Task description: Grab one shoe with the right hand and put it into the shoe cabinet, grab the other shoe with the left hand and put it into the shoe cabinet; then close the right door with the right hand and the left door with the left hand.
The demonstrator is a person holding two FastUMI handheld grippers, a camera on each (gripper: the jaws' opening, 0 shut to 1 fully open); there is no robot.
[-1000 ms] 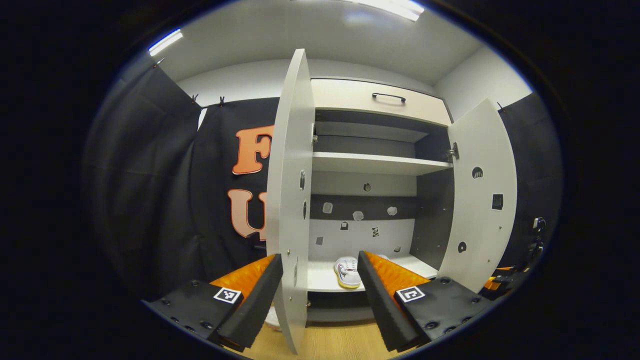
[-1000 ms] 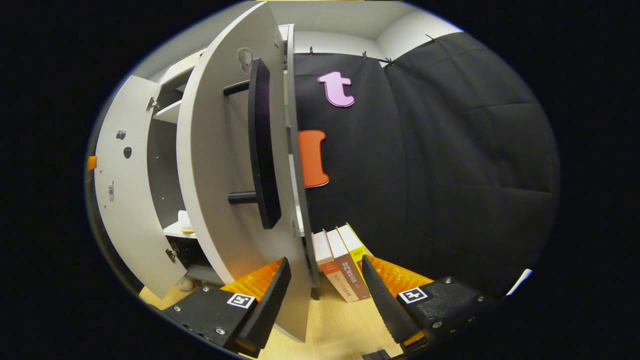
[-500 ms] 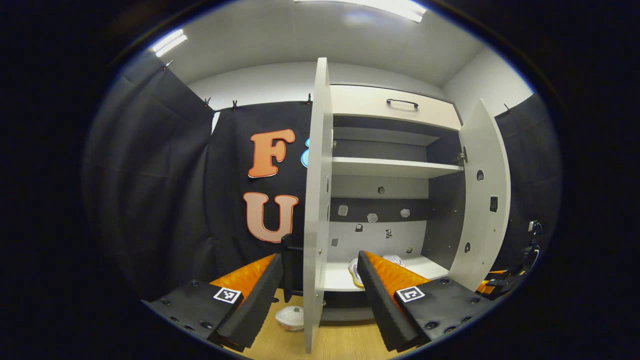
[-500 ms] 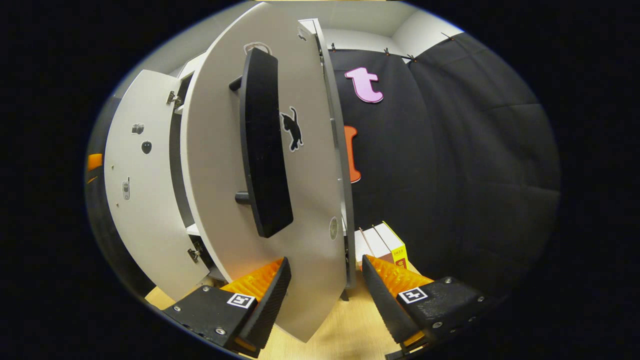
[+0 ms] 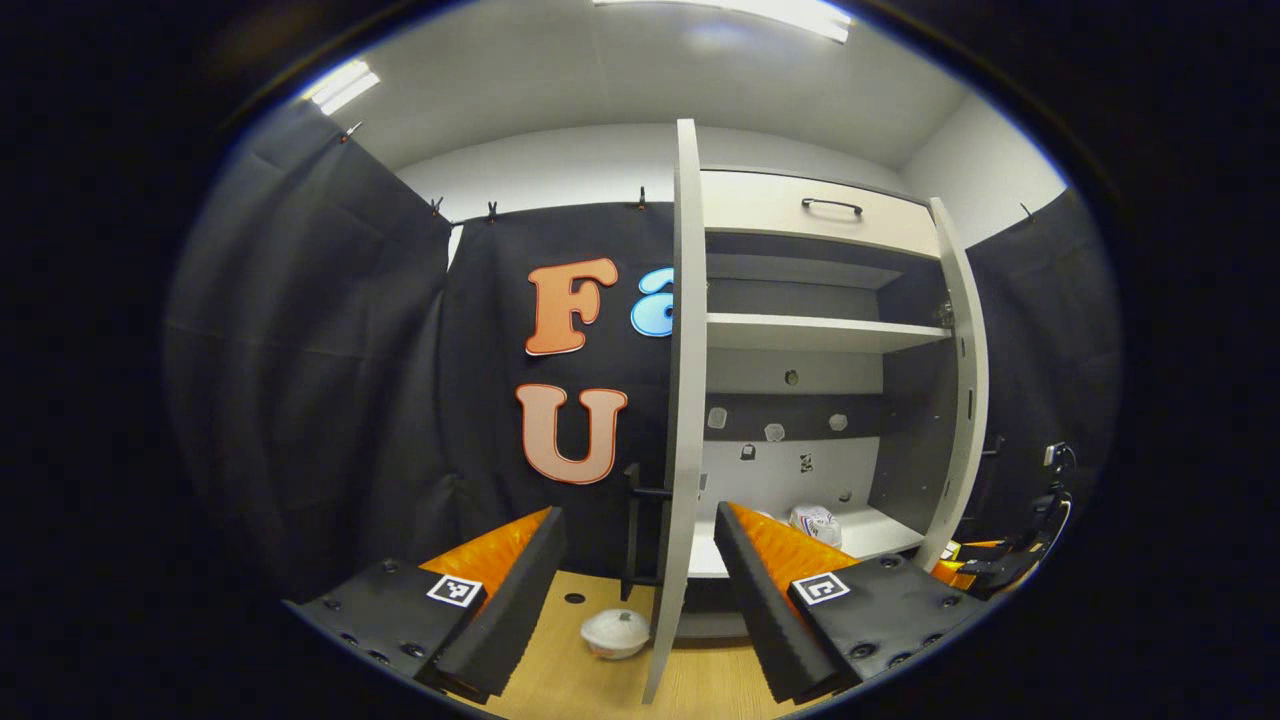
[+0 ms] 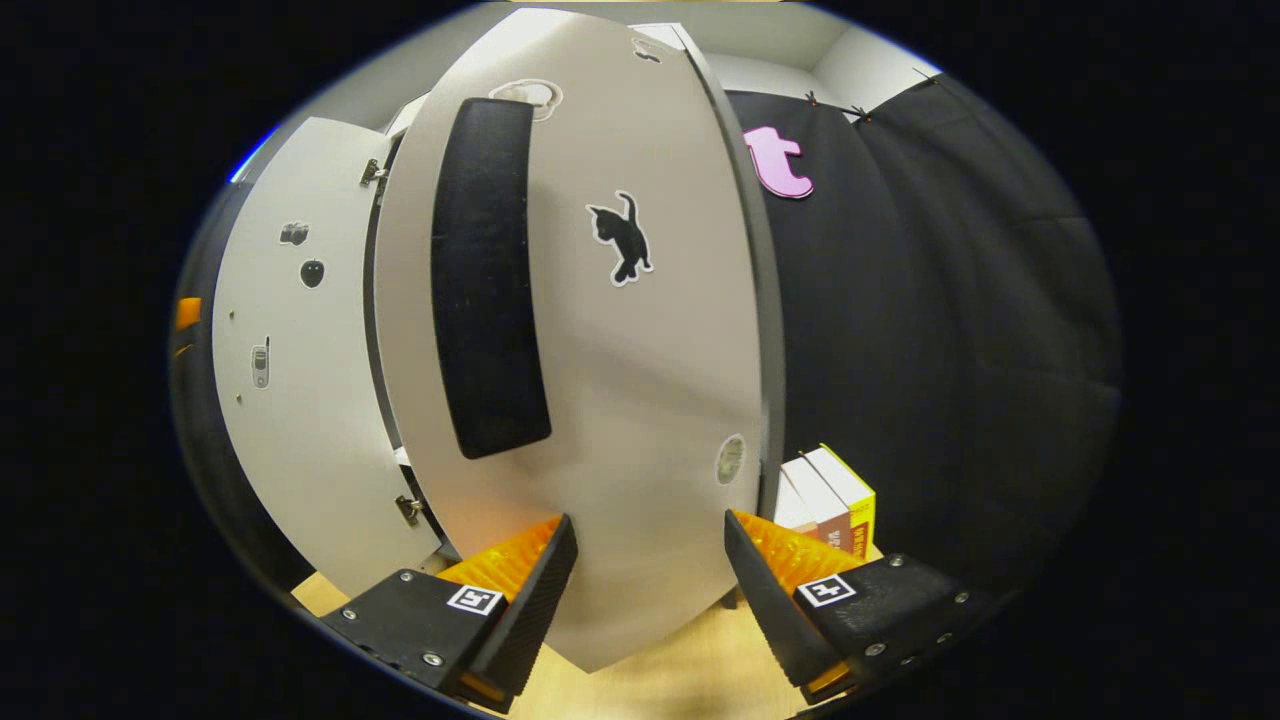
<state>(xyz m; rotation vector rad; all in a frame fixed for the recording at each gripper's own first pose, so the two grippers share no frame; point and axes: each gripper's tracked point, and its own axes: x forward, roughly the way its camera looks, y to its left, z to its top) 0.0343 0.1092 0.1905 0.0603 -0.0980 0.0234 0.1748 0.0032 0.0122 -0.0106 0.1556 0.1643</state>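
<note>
The shoe cabinet [image 5: 810,335] stands ahead with both doors ajar. Its left door [image 5: 686,400] is edge-on, its lower edge between the fingers of my open left gripper [image 5: 640,600], and I cannot tell whether they touch. A white shoe [image 5: 815,522] lies on the bottom shelf, partly behind one of my fingers [image 5: 760,590]. The right door [image 5: 966,380] is swung well inward. In the right gripper view that right door's outer face [image 6: 620,400], with a black handle [image 6: 490,280], sits close before my open right gripper [image 6: 650,600].
A white bowl [image 5: 615,632] rests on the wooden floor [image 5: 560,680] left of the left door. Several books [image 6: 830,495] lean against the wall right of the cabinet. The left door's inner face [image 6: 290,350] stands at the left in the right gripper view.
The right door has swung a good way toward shut, its outer face now turned to the right gripper. The left gripper has shifted left, so the left door is now edge-on.
</note>
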